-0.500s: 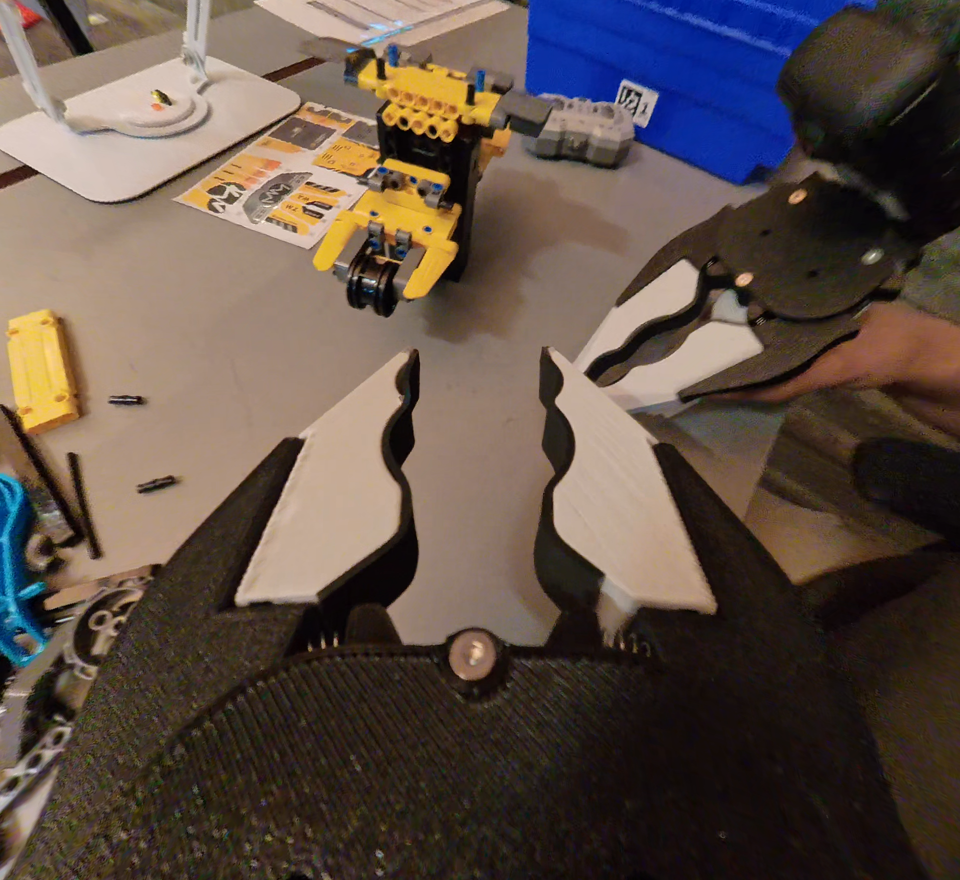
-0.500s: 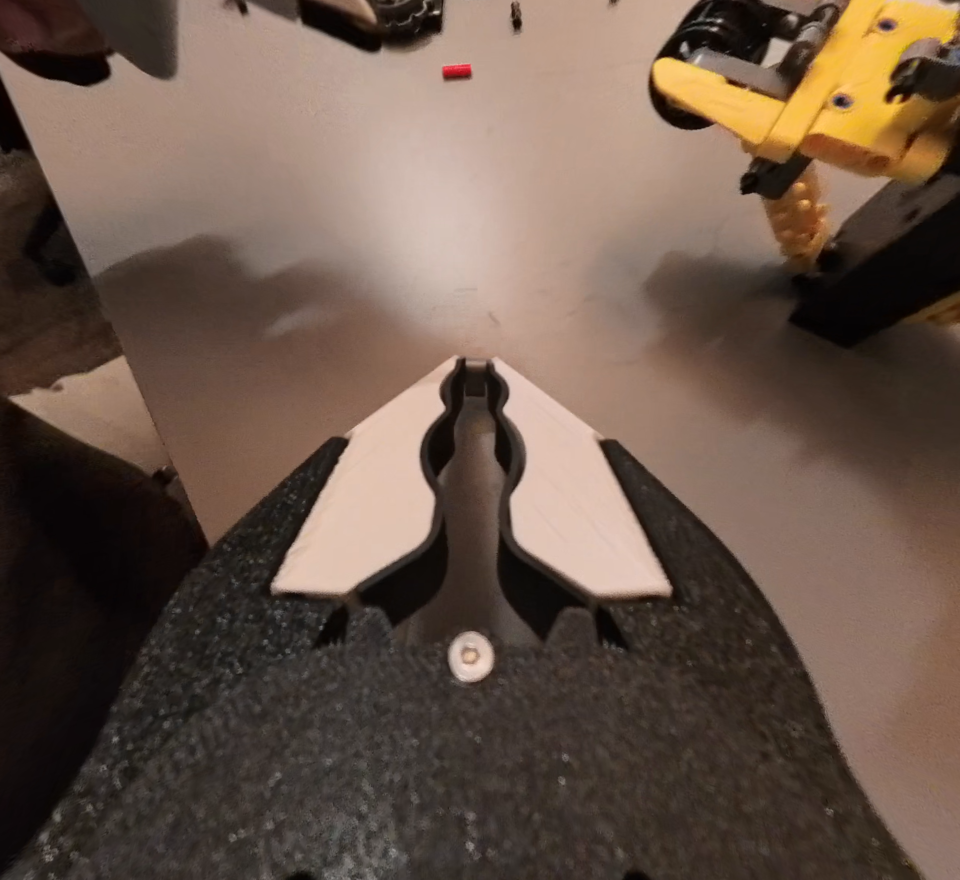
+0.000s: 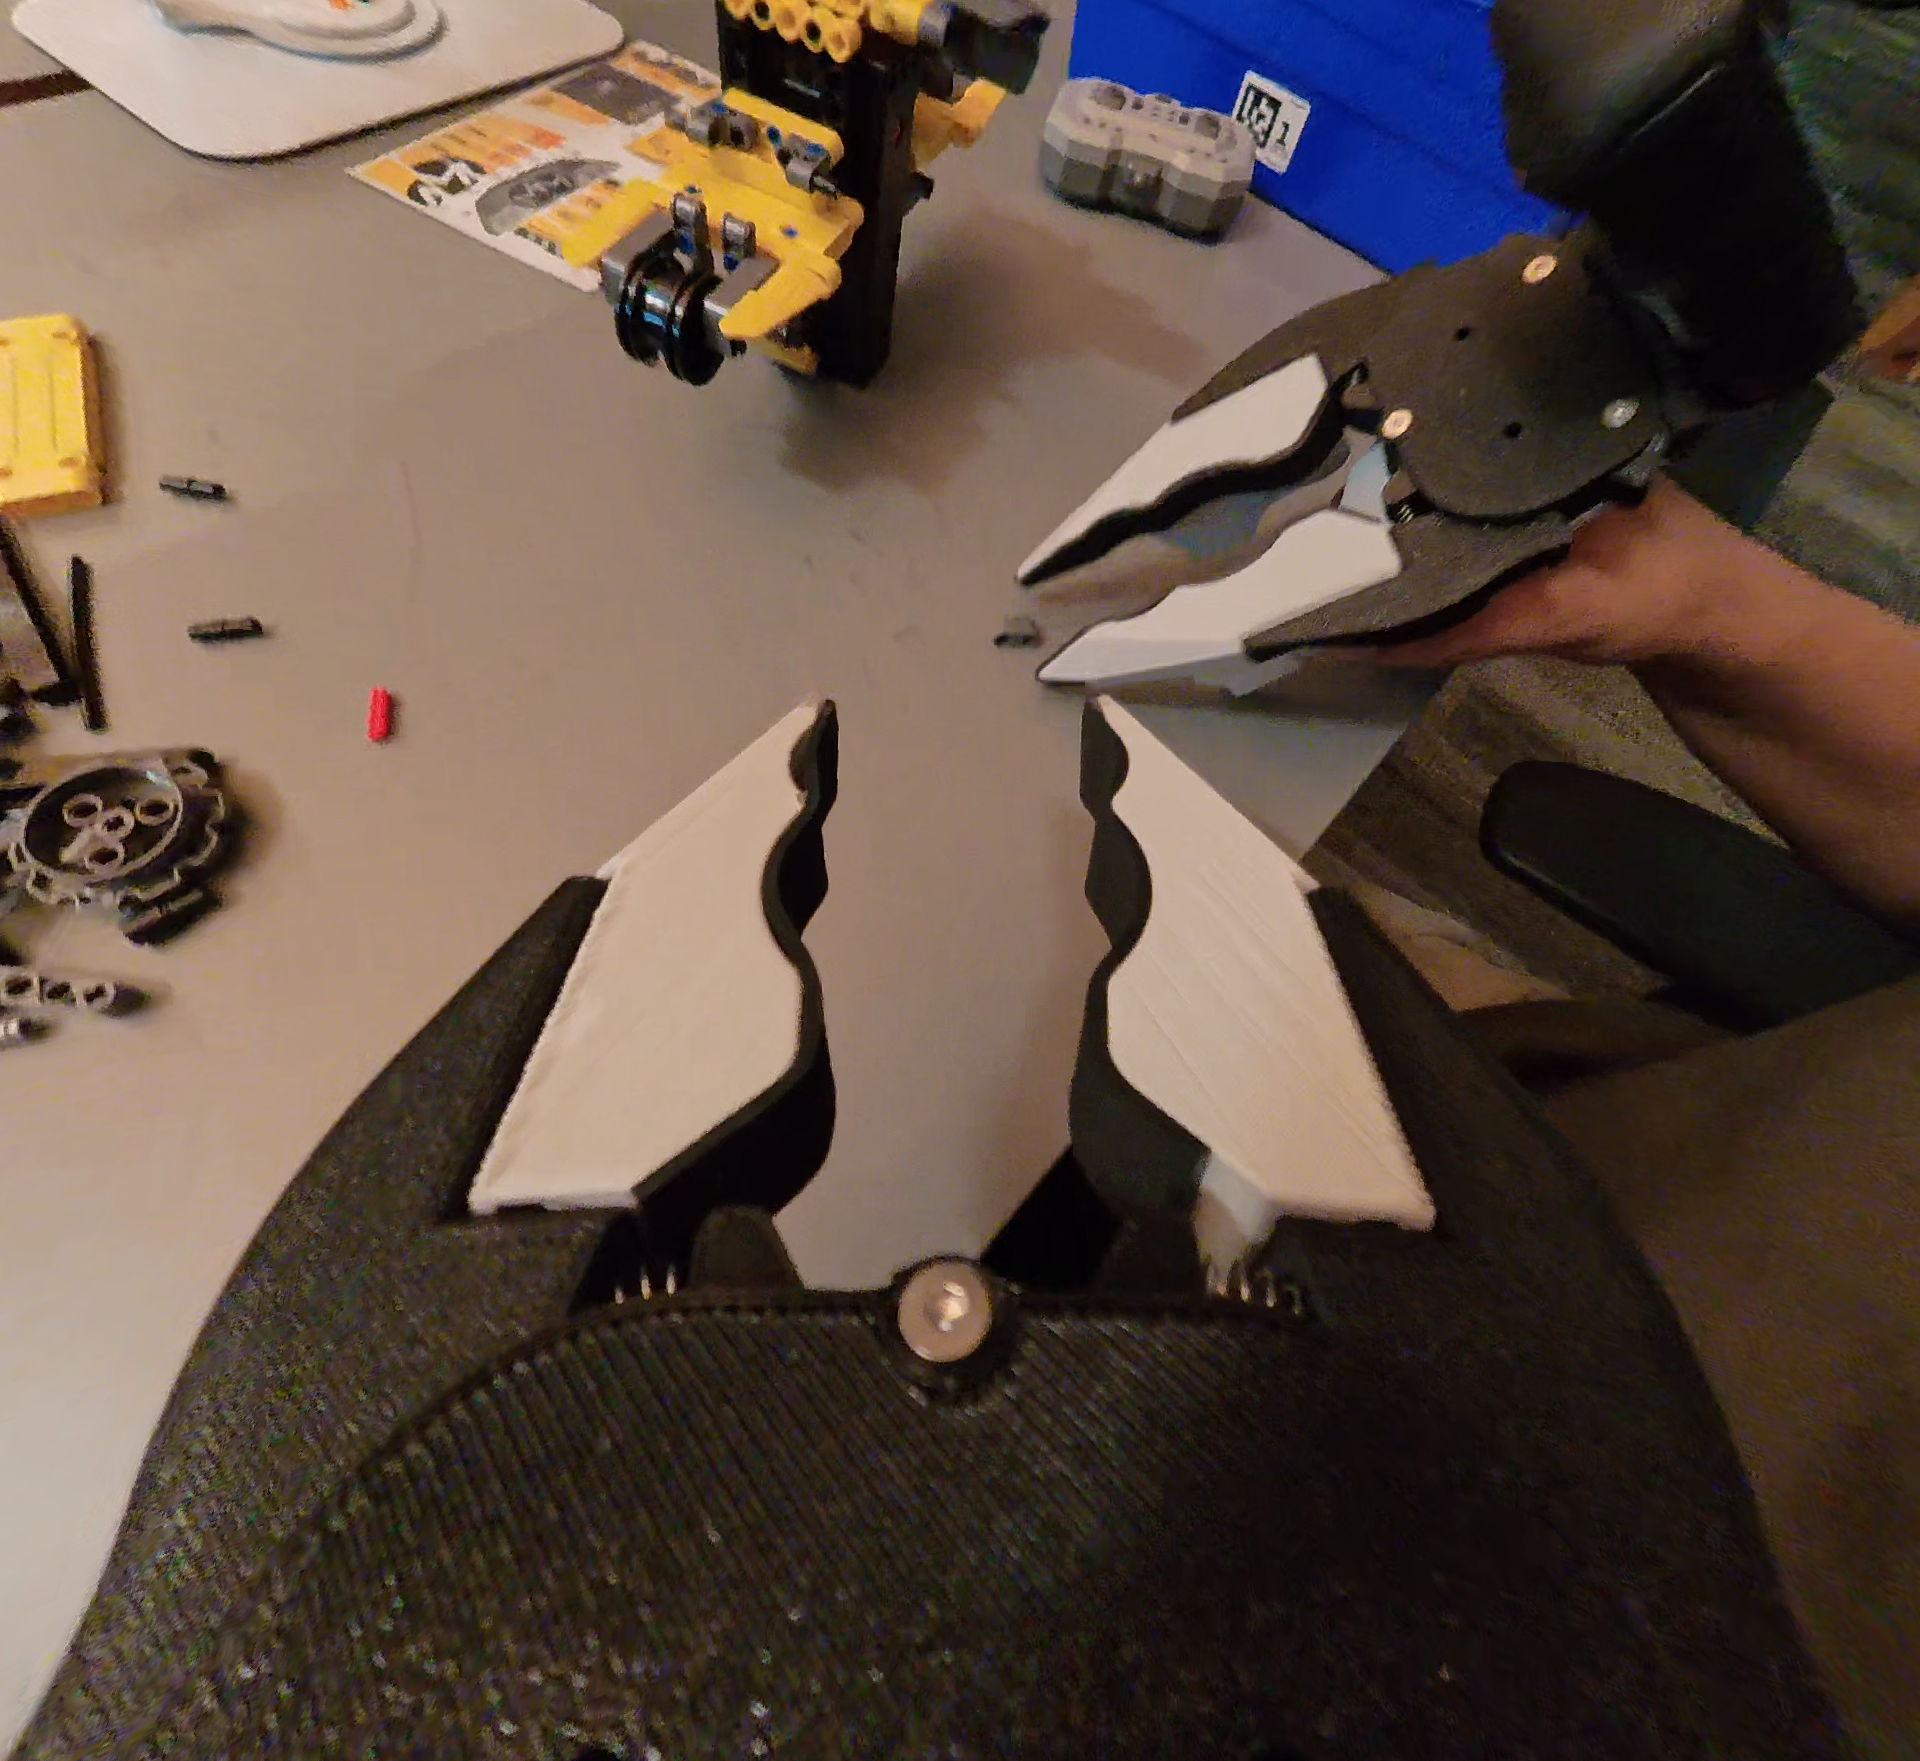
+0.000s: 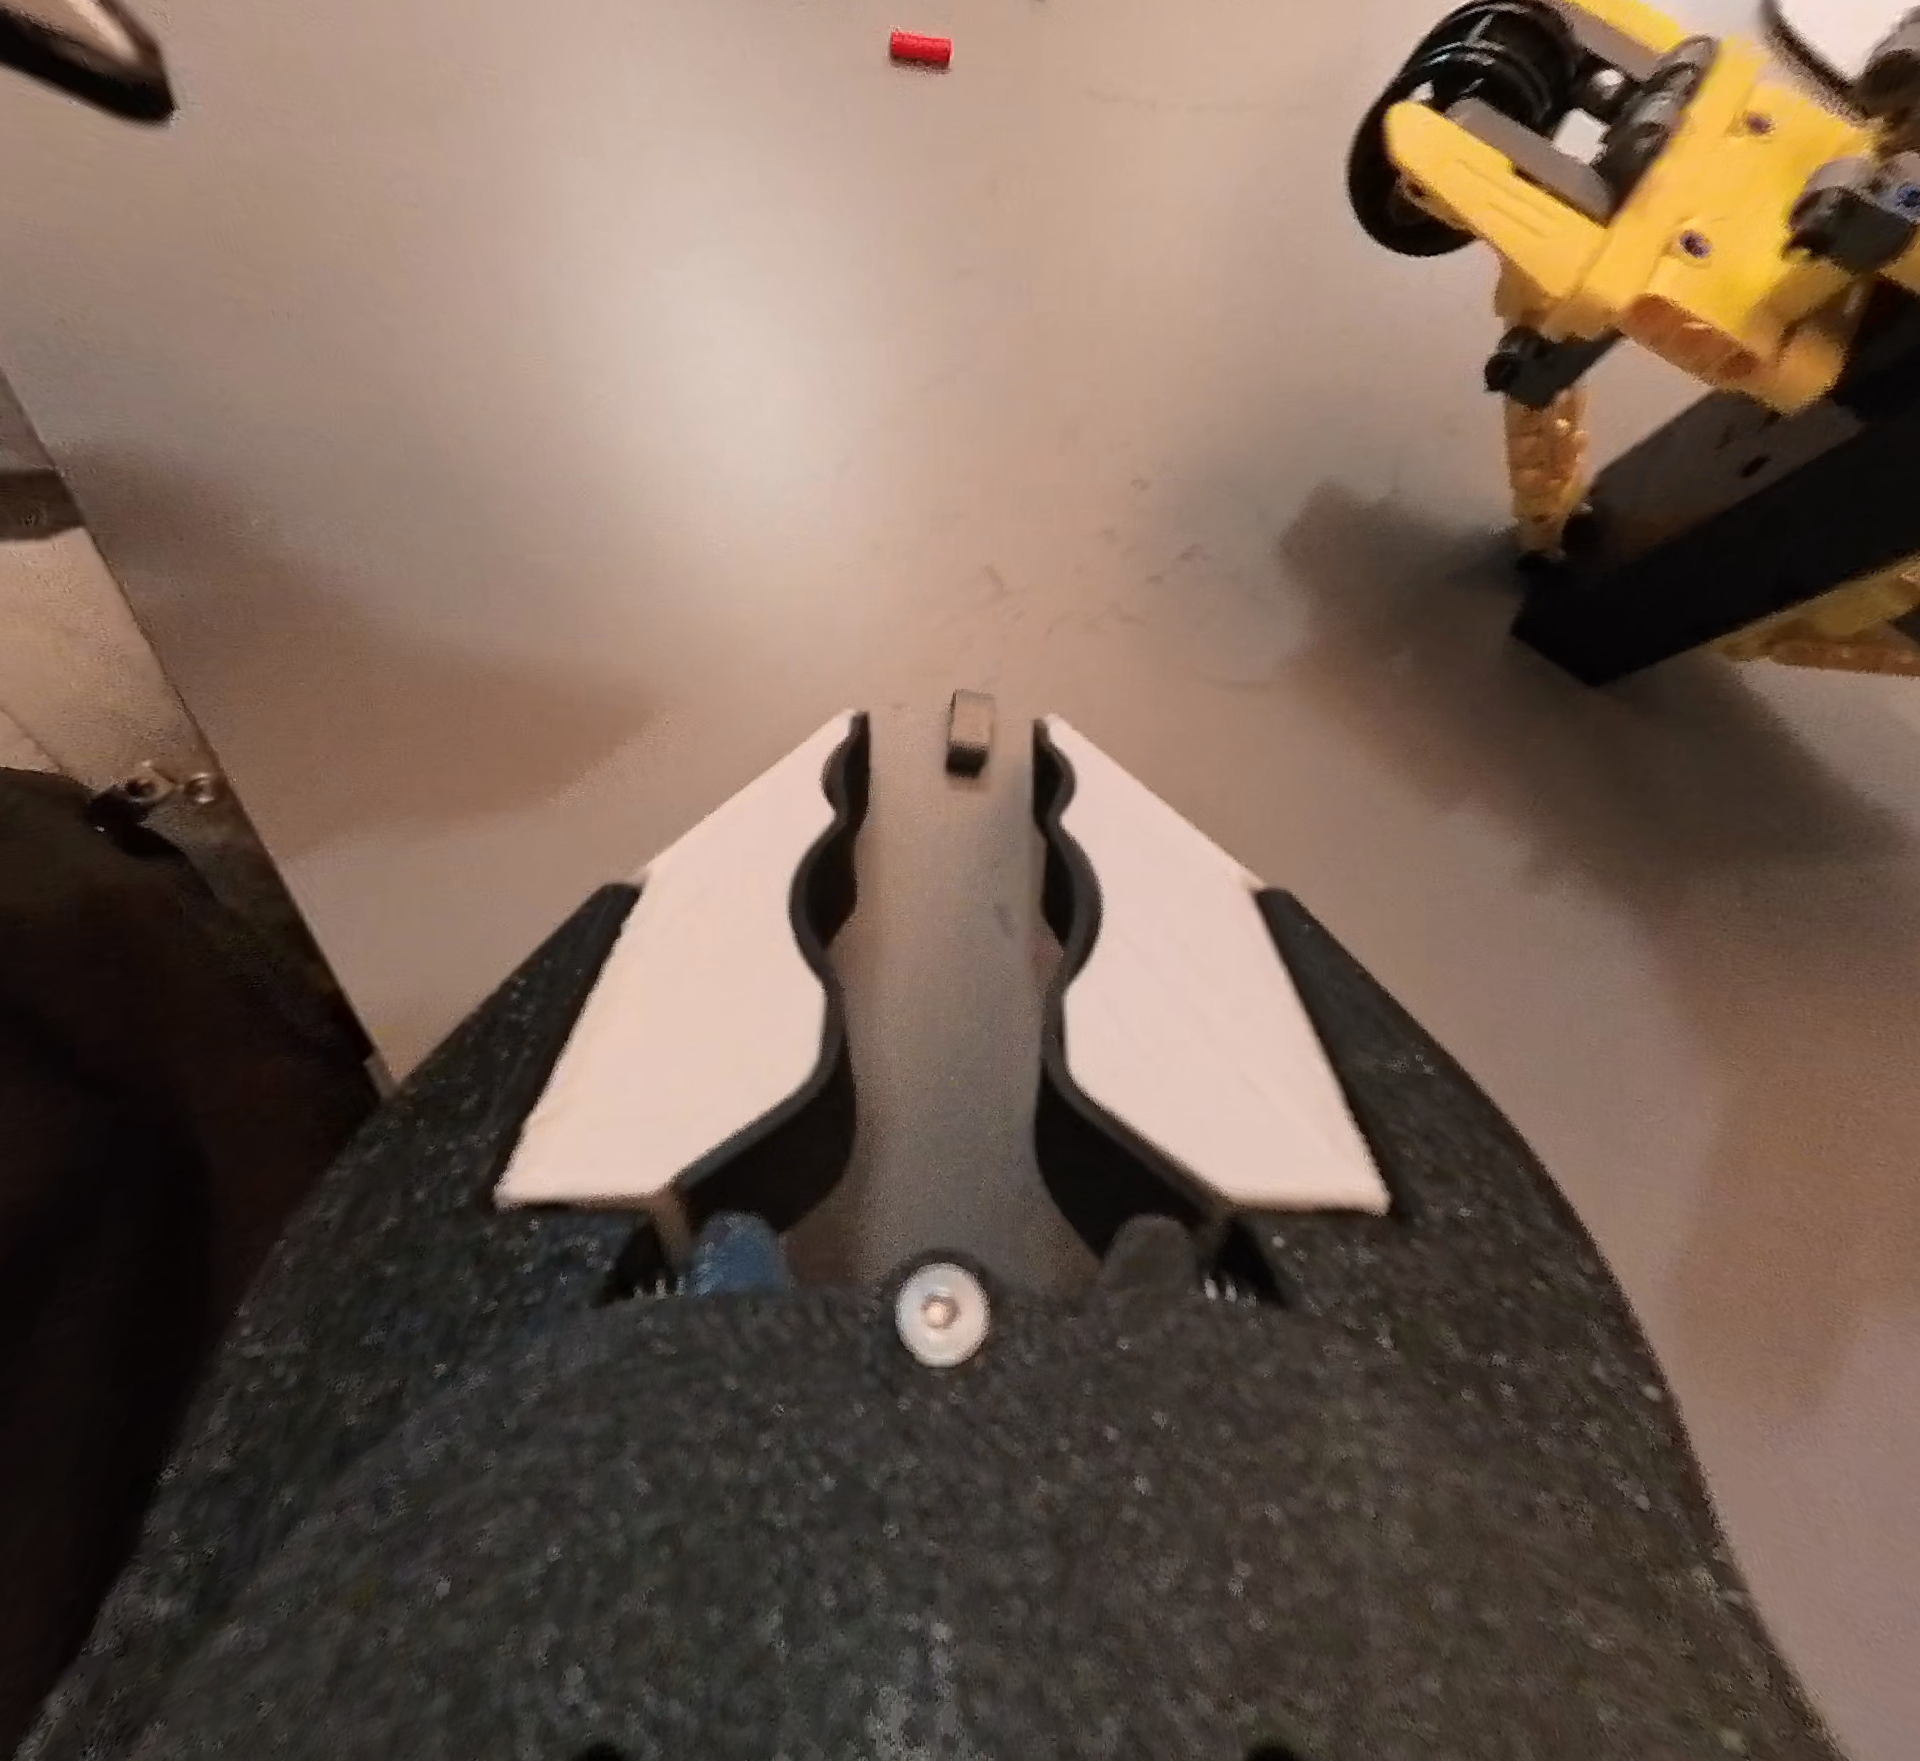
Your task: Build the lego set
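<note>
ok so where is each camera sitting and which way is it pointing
Left wrist view: on the left gripper, above the near table edge, facing across the gray table toward the yellow toy model and blue bin; its open fingers show, plus the right gripper and a hand.
Right wrist view: on the right gripper, angled down at the table, a small dark piece between its open fingertips.
Shared: the model, the dark piece, the red peg.
</note>
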Tool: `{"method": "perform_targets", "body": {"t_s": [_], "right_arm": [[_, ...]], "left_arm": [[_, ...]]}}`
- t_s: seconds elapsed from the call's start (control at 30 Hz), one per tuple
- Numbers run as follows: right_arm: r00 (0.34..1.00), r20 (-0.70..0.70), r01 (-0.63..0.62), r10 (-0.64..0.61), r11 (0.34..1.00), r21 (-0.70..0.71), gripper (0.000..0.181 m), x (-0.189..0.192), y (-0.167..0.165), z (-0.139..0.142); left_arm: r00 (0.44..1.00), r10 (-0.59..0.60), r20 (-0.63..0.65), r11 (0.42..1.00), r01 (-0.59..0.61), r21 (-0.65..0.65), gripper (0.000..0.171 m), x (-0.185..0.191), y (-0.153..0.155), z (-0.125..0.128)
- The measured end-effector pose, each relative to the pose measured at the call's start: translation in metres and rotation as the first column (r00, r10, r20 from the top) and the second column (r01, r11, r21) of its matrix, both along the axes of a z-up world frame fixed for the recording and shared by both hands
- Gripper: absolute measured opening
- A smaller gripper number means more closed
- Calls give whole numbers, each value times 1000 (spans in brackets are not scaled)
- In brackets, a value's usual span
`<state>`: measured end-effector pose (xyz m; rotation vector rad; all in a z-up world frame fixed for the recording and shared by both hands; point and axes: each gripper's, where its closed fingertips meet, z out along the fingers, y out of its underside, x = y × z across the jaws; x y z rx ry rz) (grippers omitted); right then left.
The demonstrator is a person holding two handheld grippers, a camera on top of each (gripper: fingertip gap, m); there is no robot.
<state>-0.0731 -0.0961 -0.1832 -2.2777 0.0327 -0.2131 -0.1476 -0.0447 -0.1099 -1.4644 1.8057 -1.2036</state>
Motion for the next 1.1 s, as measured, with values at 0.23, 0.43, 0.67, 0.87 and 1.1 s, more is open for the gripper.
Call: {"method": "perform_targets", "body": {"t_s": [0.23,0.43,0.67,0.87,1.1], "right_arm": [[996,-74,64,-54,987,147,36,15,-22,22],[990,96,-131,101,906,403,3,33,-15,72],[949,113,-311,294,821,478,2,61,6,79],[970,-114,-104,217,785,611,0,77,7,96],[991,-68,-57,118,813,579,3,81,-1,89]], "left_arm": [[999,-23,-47,999,24,34,44,-10,-16,-17],[991,-137,3,990,137,28,43,41,-34,-11],[905,-327,271,942,290,169,33,121,-34,16],[772,-435,464,901,368,232,22,136,-35,49],[750,-449,485,892,409,193,14,138,-43,45]]}}
